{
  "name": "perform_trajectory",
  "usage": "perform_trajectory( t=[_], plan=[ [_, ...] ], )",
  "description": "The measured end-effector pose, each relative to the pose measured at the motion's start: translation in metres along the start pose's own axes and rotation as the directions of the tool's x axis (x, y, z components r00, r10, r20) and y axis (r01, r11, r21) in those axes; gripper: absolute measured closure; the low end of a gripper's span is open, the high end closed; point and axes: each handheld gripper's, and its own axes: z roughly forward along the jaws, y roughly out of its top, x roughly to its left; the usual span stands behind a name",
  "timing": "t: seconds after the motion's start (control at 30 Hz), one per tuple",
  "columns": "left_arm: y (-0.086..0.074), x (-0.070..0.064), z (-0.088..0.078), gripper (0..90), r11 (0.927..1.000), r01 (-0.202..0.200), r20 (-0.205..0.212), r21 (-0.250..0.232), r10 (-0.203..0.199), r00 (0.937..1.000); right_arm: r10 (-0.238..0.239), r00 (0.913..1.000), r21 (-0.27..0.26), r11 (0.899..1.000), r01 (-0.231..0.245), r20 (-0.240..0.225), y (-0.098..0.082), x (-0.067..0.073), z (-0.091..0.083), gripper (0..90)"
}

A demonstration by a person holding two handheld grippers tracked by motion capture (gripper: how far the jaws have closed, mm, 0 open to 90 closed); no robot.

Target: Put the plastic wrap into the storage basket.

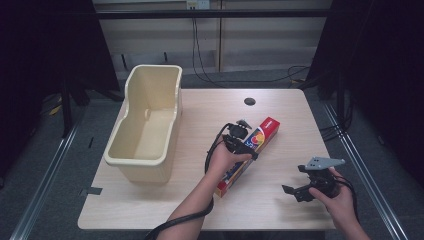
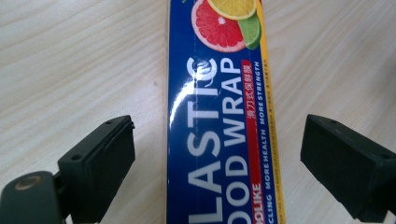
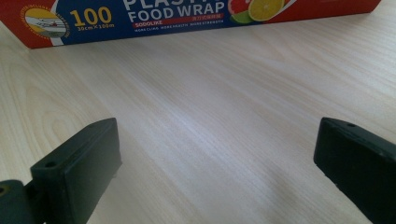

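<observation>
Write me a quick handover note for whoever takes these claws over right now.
Left claw: open, astride the food wrap box, pads not touching it.
Right claw: open, holds nothing, over bare table near the front right corner.
The box lies flat mid-table; the cream bin stands at the left with nothing in it.
Done: left claw lined up over the box.
Left: shut on it, lift it, probably drop it in the bin.

Setup's pretty plain: a light wood-grain table (image 1: 280, 107) with a small dark round hole (image 1: 249, 101) near its far edge, sitting on grey carpet floor (image 1: 45, 165). Pale wall panels (image 1: 240, 35) at the far side, black cables (image 1: 200, 60) hanging down them. Dark curtains (image 1: 45, 45) left and right, metal rails (image 1: 40, 192) along the floor.
</observation>
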Motion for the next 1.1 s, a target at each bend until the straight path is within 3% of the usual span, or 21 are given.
perform_trajectory(
  t=[0.4,0.43,0.5,0.6,0.67,0.9,1.07,1.1],
  plan=[
    [0.01,-0.004,0.009,17.7,0.9991,-0.014,0.013,0.04,0.014,0.9998,0.002,1.0,-0.002,1.0,-0.002,0.001,0.0,-0.001,-0.001,0.5],
    [0.011,-0.006,0.011,18.9,0.9994,-0.007,0.01,0.033,0.007,0.9999,0.004,1.0,-0.003,1.0,-0.004,0.002,0.0,-0.001,-0.001,0.5],
    [0.013,-0.006,0.011,22.7,0.9981,-0.034,-0.007,0.052,0.034,0.9994,0.005,1.0,-0.004,1.0,-0.005,0.001,0.0,-0.001,-0.002,0.5],
    [0.014,-0.005,0.011,25.1,0.9986,-0.024,-0.008,0.048,0.024,0.9997,0.005,1.0,-0.001,1.0,-0.005,0.0,0.0,-0.001,-0.001,0.5],
    [0.013,-0.005,0.012,31.6,0.9987,-0.024,-0.027,0.044,0.025,0.9993,-0.001,1.0,0.003,1.0,0.001,-0.001,0.0,0.0,0.0,0.6],
    [0.014,-0.001,0.016,33.5,0.9973,-0.005,-0.018,0.073,0.006,0.9998,-0.004,1.0,0.002,1.0,0.004,-0.003,0.001,0.0,0.0,0.7],
    [0.016,-0.002,0.02,34.6,0.9952,-0.005,-0.035,0.098,0.009,0.9994,-0.002,1.0,0.003,1.0,0.002,-0.001,0.001,0.0,0.0,0.9],
    [0.019,-0.004,0.019,36.8,0.9935,-0.008,-0.056,0.114,0.015,0.9983,-0.002,1.0,0.002,1.0,0.002,-0.006,0.0,0.0,0.0,0.9]
  ],
)
